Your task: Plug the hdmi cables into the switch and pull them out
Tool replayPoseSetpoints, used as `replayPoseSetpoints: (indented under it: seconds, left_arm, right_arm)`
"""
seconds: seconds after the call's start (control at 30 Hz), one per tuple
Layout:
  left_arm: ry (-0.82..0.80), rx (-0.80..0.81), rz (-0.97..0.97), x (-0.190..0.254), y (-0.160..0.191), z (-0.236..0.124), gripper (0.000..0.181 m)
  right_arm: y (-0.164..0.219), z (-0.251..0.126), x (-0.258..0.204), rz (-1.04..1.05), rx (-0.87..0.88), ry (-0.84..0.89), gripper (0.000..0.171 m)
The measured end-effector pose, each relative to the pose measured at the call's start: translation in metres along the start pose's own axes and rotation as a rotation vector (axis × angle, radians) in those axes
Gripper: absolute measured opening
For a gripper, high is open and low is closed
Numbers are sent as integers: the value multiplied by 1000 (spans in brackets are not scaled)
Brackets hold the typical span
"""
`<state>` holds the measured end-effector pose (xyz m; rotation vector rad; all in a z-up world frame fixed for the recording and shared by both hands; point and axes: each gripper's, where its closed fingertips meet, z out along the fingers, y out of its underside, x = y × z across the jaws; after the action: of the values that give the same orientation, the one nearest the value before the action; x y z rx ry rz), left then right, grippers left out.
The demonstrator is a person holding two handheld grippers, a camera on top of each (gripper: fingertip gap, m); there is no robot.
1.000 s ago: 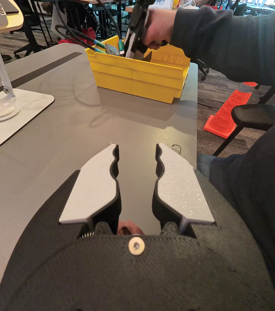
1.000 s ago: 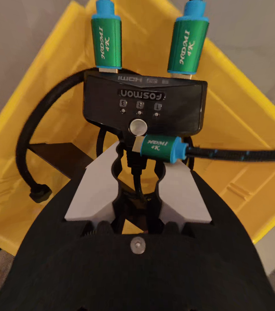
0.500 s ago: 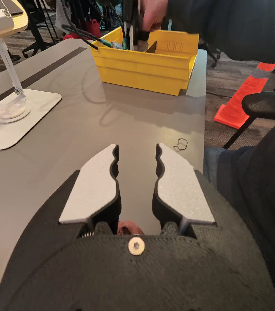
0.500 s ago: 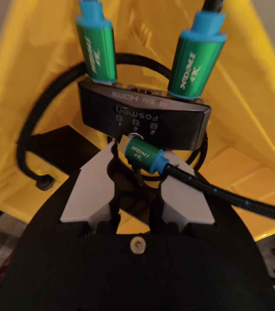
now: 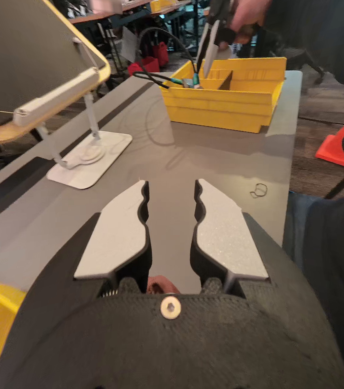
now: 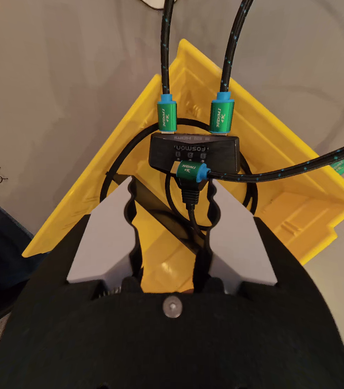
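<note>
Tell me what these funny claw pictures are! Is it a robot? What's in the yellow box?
No robot here: a person holds a two-finger gripper in each hand, and each gripper carries a camera looking along its fingers. One picture comes from the left gripper, open and empty above a grey table. A white stand sits there too. Farther off you see the person's other hand over a yellow bin. The other picture looks down from the right gripper, open, holding nothing. In the bin lies a black switch with two green plugs pushed in. A third green plug lies loose on top.
</note>
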<state>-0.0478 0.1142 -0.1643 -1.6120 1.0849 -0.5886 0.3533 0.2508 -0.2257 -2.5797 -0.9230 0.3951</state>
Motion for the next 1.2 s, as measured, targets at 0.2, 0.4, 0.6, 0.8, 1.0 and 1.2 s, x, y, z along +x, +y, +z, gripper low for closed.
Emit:
replayPoseSetpoints:
  seconds: [0.2,0.4,0.6,0.8,1.0,1.2]
  left_arm:
    - [-86,46,-39,-30,-6,-26,39]
    - [-91,28,-28,-32,-1,-23,39]
    - [-166,-2,-1,-49,0,-35,39]
    - [-390,-239,17,-120,22,-75,35]
    - [-394,-458,0,-177,64,-88,34]
    - [-277,-734,-11,-204,131,-65,34]
  right_arm:
    - [4,-3,-5,-37,-27,16,58]
    - [-6,-32,-2,-83,-6,126,48]
    - [-18,-42,-16,-114,49,140,38]
    - [-37,-49,-78,-246,153,89,39]
    - [-41,-45,-140,-365,212,3,36]
    - [-46,-47,-175,-406,270,-65,32]
